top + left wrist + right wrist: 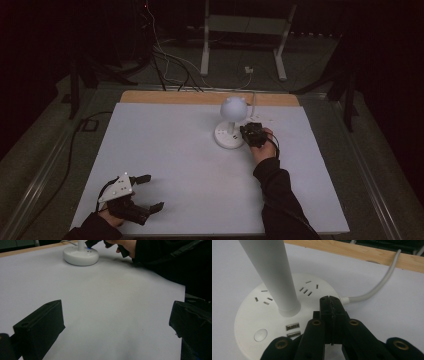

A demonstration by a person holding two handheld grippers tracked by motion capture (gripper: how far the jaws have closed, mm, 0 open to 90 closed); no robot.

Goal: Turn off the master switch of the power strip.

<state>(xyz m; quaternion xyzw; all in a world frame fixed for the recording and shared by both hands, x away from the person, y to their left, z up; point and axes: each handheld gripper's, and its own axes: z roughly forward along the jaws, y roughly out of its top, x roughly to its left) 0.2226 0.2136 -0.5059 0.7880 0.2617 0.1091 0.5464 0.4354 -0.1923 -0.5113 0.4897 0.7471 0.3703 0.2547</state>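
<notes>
Lamp [232,120], stiff plastic and bottom-heavy, is best gripped at its post [272,275]; right tool [331,301] is closed empty, left tool [150,192] wide open.

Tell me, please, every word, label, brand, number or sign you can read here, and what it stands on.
None can be read: the white lamp base shows socket slots, two USB ports and a round button without lettering, and the shut right gripper and the white mat bear no print.

A white desk lamp [231,122] with a round head stands upright on its round socketed base near the table's [165,150] far edge.
</notes>
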